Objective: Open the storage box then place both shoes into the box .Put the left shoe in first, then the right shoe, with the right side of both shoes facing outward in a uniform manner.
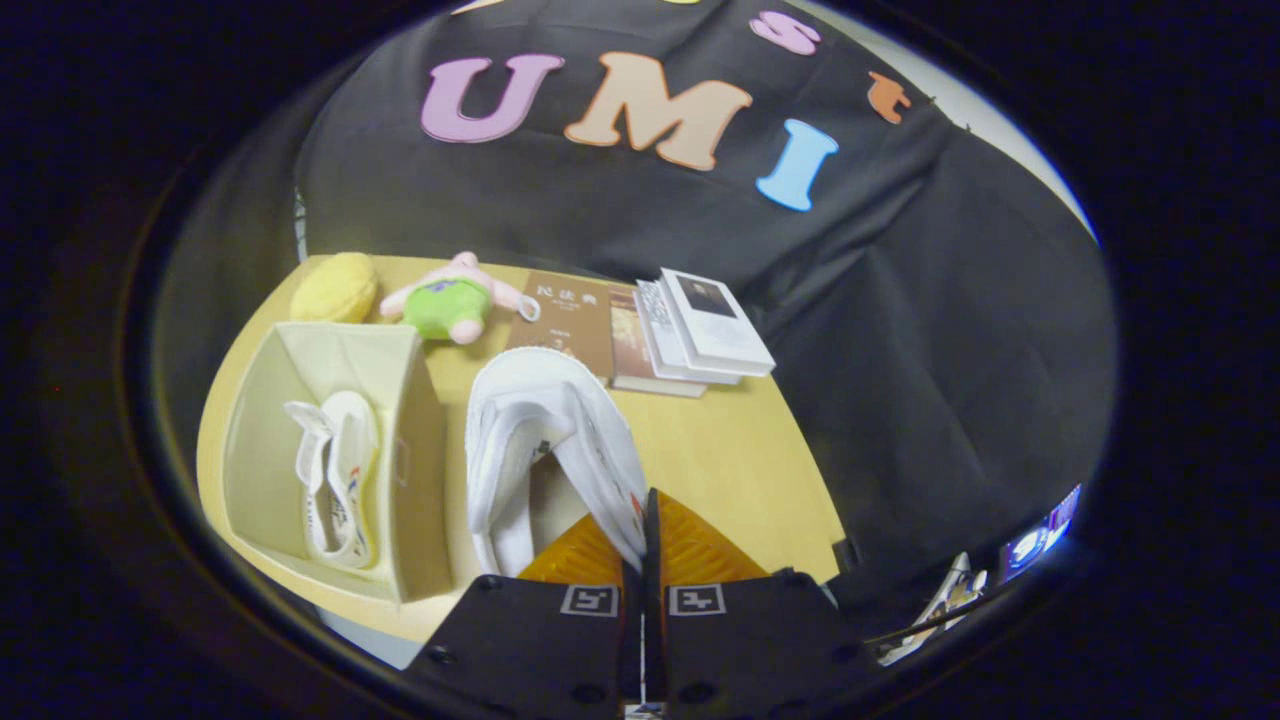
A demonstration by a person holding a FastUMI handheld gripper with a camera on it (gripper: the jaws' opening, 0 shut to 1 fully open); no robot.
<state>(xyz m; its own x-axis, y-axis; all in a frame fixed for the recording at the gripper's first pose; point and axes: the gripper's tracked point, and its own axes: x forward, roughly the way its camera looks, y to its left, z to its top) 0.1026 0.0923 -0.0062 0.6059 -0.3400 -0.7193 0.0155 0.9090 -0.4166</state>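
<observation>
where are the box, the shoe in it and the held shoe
box [425,470]: gripper view, on its right wall
shoe in box [340,480]: gripper view, on its upper, lying inside
held shoe [545,440]: gripper view, on its white side, ahead of the gripper [645,540], whose fingers pinch its edge

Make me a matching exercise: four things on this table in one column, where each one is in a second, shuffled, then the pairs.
1. shoe in the box
2. second shoe
3. yellow plush
4. books

A. pinched between the fingers of the gripper
B. on the table beyond the held shoe
C. inside the open storage box
D. just behind the box

Pairs: 1-C, 2-A, 3-D, 4-B
</observation>
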